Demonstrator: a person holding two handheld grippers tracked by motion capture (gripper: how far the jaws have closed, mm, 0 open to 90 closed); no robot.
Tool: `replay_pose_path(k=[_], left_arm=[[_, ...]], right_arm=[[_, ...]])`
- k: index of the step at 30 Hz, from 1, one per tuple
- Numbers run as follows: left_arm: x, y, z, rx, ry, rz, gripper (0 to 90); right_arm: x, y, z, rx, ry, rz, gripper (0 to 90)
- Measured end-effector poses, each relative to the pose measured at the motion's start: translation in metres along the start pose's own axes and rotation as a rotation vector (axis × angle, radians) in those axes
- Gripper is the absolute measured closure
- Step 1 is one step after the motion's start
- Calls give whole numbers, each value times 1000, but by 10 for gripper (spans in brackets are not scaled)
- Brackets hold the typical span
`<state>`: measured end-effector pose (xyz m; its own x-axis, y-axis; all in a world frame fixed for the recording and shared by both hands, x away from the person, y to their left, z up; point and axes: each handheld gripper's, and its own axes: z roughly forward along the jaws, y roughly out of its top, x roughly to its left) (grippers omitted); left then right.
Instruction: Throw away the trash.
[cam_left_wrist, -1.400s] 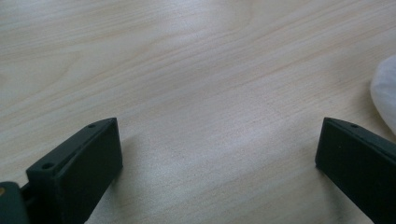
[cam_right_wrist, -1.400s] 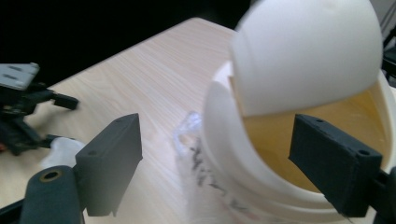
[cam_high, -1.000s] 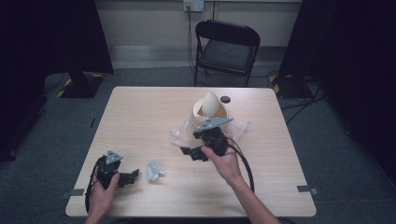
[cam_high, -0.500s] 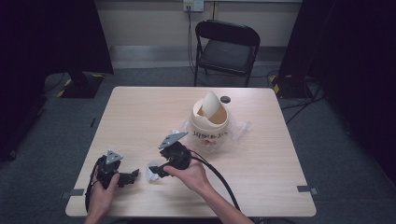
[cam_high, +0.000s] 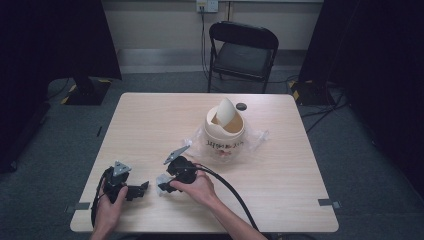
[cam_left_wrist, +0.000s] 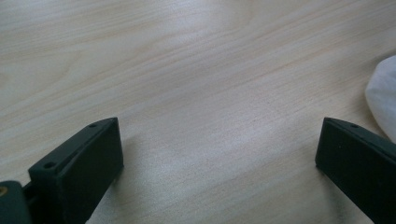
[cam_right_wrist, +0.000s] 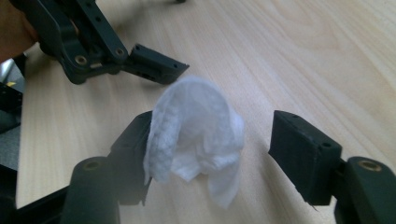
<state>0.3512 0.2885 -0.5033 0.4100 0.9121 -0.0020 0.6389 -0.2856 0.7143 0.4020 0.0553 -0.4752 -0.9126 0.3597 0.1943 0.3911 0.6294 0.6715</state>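
Note:
A crumpled white tissue (cam_right_wrist: 194, 130) lies on the wooden table (cam_high: 150, 125) near its front edge. My right gripper (cam_right_wrist: 215, 140) has come down around it, low over the table at front centre (cam_high: 163, 184). Its jaws have just been closing; the tissue leans on one jaw and a gap remains at the other, so the pads do not press it. My left gripper (cam_high: 140, 189) rests at the front left, pointing toward the tissue (cam_high: 161, 179). In its own view the left gripper (cam_left_wrist: 217, 144) is wide open with bare wood between the jaws and the tissue (cam_left_wrist: 383, 98) just beyond.
A cream round bin (cam_high: 224, 130) with a tilted swing lid stands mid-table on a clear plastic bag (cam_high: 255, 137). A small dark disc (cam_high: 241, 106) lies behind it. A black folding chair (cam_high: 243, 50) stands beyond the far edge. The right gripper's cable (cam_high: 235, 192) trails off the front.
My right hand has moved from beside the bin leftward and down toward the front, bringing its gripper over the tissue. The left hand has stayed put.

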Motion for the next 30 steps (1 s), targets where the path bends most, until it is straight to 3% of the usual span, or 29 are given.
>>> replay_pose_path(k=[9,15,20,30], left_arm=[[0,0,0,0,0,0,3],[0,0,0,0,-1,0,3],[0,0,0,-1,-5,-3,0],[0,0,0,-1,-5,-3,0]], right_arm=[[3,-10,10,-6,-36,-31,520],[1,-11,9,-15,-49,-5,571],[-1,-12,5,-34,-39,13,684],[-3,-12,-12,-58,-51,14,724]])
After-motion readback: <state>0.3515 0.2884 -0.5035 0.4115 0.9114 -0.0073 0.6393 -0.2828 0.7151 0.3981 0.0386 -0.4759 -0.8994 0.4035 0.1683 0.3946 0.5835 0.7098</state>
